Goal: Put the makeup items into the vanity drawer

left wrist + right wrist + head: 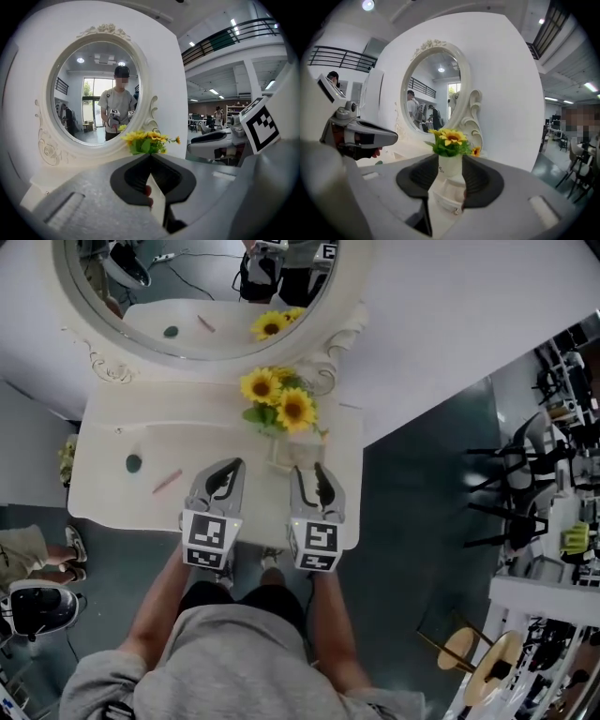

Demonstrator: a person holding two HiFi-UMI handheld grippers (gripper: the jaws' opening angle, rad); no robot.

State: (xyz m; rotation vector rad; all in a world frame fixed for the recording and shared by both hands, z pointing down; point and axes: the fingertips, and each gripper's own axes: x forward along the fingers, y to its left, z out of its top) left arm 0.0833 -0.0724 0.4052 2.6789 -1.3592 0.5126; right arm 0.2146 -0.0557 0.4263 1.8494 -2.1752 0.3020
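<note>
A white vanity table [112,507] stands under an oval mirror [141,306]. On its left part lie a round dark-teal makeup item [134,463] and a thin pink stick [167,481]. My left gripper [230,471] hovers over the table's front edge, right of the stick, with its jaws shut and empty [150,158]. Beside it, my right gripper [315,474] is open with nothing held [451,177]. Between its jaws I see a white drawer front with a small knob [454,212], closed, below the vase.
A white vase of sunflowers [279,404] stands at the table's back middle, just ahead of both grippers. The table's right edge [361,474] drops to grey floor. Black chairs [516,474] and shelving stand far right. Someone's feet [70,554] are at the left.
</note>
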